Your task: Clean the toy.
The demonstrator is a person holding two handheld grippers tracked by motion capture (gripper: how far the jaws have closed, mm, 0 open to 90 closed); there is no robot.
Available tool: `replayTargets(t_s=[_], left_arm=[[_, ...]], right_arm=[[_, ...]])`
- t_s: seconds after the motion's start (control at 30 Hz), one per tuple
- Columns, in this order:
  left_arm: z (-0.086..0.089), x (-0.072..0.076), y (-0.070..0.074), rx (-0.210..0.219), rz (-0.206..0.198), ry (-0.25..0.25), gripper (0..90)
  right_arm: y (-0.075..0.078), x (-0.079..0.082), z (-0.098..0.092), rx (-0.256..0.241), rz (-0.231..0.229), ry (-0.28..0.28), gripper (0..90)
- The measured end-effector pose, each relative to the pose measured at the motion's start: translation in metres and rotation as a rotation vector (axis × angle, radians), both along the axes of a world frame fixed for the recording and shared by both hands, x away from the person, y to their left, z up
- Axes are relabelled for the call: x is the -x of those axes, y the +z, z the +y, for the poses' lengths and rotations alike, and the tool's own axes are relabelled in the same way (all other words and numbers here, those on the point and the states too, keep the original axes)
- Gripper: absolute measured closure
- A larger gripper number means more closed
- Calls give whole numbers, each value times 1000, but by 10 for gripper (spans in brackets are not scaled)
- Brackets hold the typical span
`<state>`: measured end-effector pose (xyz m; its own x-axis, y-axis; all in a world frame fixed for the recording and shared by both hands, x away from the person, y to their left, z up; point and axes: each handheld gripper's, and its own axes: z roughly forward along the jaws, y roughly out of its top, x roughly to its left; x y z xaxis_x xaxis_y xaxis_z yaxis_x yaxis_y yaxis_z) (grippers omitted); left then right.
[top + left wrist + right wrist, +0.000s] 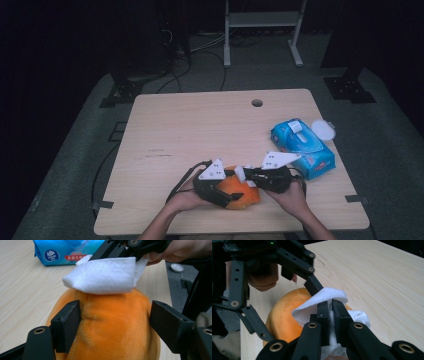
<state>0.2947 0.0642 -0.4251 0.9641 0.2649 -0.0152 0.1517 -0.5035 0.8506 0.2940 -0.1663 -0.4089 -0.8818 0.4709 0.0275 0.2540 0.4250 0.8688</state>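
Note:
An orange plush ball (244,194) rests near the table's front edge. My left gripper (227,192) holds it from the left. In the left gripper view its black pads (67,323) press both flanks of the plush ball (112,325), so my left gripper (115,315) is shut on it. A folded white wipe (105,275) lies on top of the ball. My right gripper (331,307) is shut on that wipe (324,296), with the orange ball (284,315) just beneath. In the high view my right gripper (247,176) reaches in from the right.
A blue pack of wipes (303,148) lies at the right of the table, and a white round lid (323,130) sits behind it. A cable hole (257,103) is near the far edge of the wooden table (200,125). A metal frame and cables stand on the floor beyond.

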Motion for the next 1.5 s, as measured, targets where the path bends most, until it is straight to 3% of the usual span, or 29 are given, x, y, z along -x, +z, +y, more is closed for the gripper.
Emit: replayTargets(t_s=[0.13, 0.4, 0.5, 0.57, 0.7, 0.77, 0.87, 1.1, 1.27, 1.5], left_arm=[[5, -4, -1, 3, -3, 26, 277], [21, -16, -3, 41, 55, 80, 288], [22, -15, -2, 39, 56, 62, 272], [22, -14, 2, 45, 62, 37, 214], [24, -11, 10, 76, 22, -9, 157], [23, -11, 8, 48, 5, 4, 158], [29, -16, 5, 40, 27, 32, 229], [42, -27, 0, 77, 91, 101, 256], [38, -24, -1, 80, 76, 71, 277], [31, -19, -1, 71, 65, 36, 286]], right_arm=[[1, 0, 0, 11, -9, -1, 841], [-4, 3, -20, 22, 34, -28, 839], [-4, 5, -21, 20, 38, -22, 839], [-3, 6, -18, 18, 35, -14, 839], [2, 8, -8, 12, 7, 18, 839], [5, 8, -2, 6, -9, 33, 839], [6, 9, 4, 15, -27, 37, 840], [6, 22, 6, -1, -24, 93, 839], [3, 16, 0, 1, -7, 59, 841], [-11, -14, -14, -21, 74, -53, 841]])
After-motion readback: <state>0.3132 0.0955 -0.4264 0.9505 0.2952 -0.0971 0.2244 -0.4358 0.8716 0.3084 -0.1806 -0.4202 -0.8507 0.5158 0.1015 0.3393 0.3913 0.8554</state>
